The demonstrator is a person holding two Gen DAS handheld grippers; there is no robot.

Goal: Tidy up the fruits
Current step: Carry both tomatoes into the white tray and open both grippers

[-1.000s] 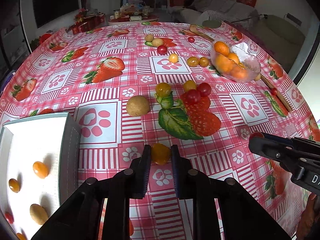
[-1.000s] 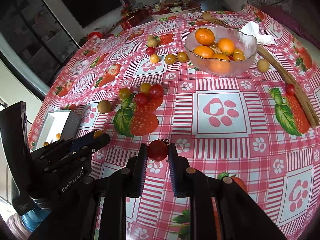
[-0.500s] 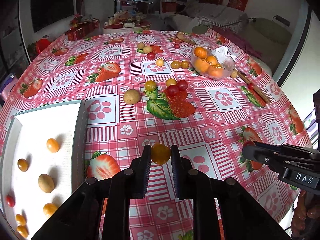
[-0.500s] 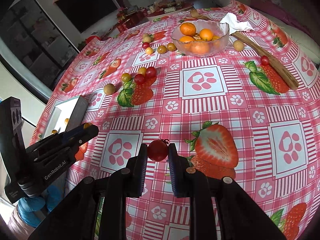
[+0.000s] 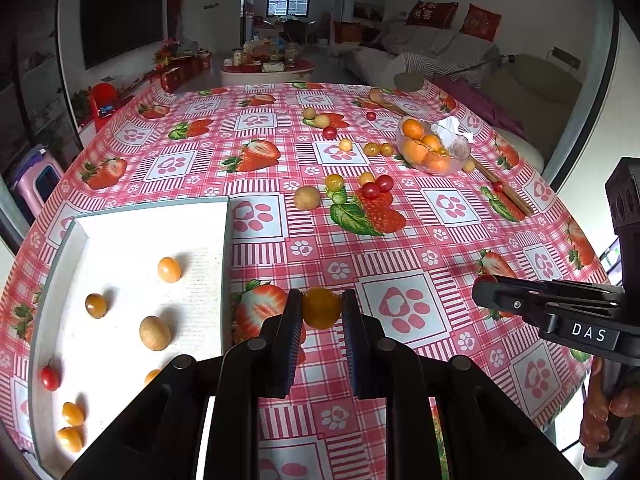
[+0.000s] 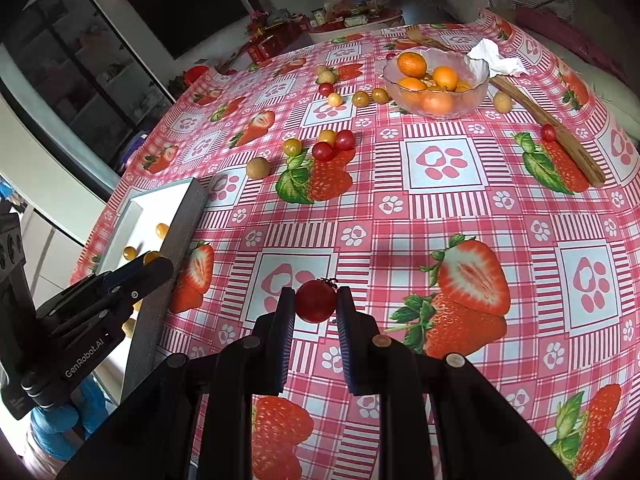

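My left gripper (image 5: 321,308) is shut on a yellow cherry tomato (image 5: 321,307) and holds it above the tablecloth, just right of the white tray (image 5: 226,264). The tray holds several small fruits, among them an orange one (image 5: 169,269) and a brown one (image 5: 155,333). My right gripper (image 6: 316,302) is shut on a red cherry tomato (image 6: 316,301) above the table; it also shows at the right of the left wrist view (image 5: 486,286). The left gripper shows at the left of the right wrist view (image 6: 154,266), beside the tray (image 6: 188,216).
Loose tomatoes (image 5: 376,188) and a brown fruit (image 5: 307,198) lie mid-table. More small fruits (image 5: 330,132) lie farther back. A glass bowl (image 5: 460,154) of oranges stands at back right, with a wooden stick (image 5: 504,188) and white tissue (image 6: 494,58) beside it.
Both grippers have lifted and pulled back from the table's middle with their tomatoes. The left one now hangs by the tray's right edge, with more of the tray in view.
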